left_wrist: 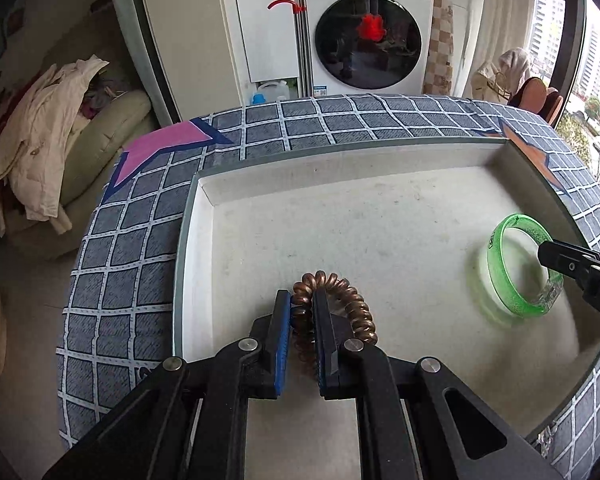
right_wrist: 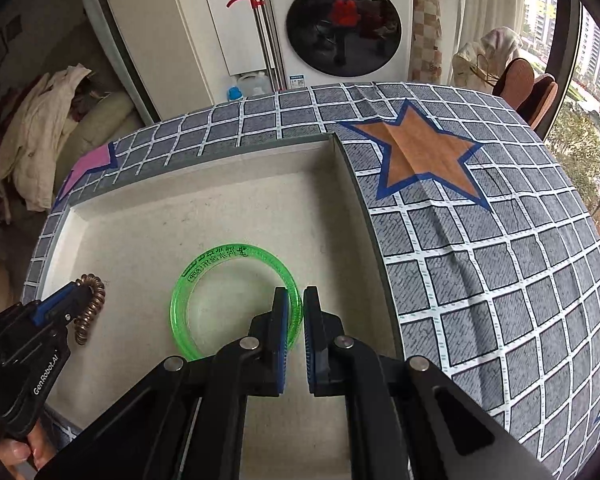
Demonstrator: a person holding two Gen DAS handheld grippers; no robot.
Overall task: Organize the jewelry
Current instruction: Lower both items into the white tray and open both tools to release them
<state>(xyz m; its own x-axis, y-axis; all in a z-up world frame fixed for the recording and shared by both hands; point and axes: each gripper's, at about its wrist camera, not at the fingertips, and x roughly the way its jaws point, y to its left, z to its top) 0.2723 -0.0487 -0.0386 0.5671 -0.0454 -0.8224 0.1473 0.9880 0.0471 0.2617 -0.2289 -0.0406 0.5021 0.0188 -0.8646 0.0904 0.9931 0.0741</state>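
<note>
A shallow white tray point(left_wrist: 204, 216) lies on the checked tablecloth; it also shows in the right wrist view point(right_wrist: 352, 184). My left gripper point(left_wrist: 302, 298) is shut on a brown spiral coil bracelet point(left_wrist: 352, 304) and holds it low over the tray's near left part; the bracelet also shows in the right wrist view point(right_wrist: 92, 304). My right gripper point(right_wrist: 296, 294) is shut on the rim of a clear green bangle point(right_wrist: 204, 276), tilted over the tray floor. In the left wrist view the bangle point(left_wrist: 500, 268) is at the right, with the right gripper's fingers point(left_wrist: 560, 258) on its rim.
The tablecloth point(right_wrist: 480, 264) has an orange star point(right_wrist: 424, 156) right of the tray and a pink star point(left_wrist: 160, 144) at the far left. A washing machine point(left_wrist: 364, 32) stands behind the table, a couch with clothes point(left_wrist: 40, 136) to the left.
</note>
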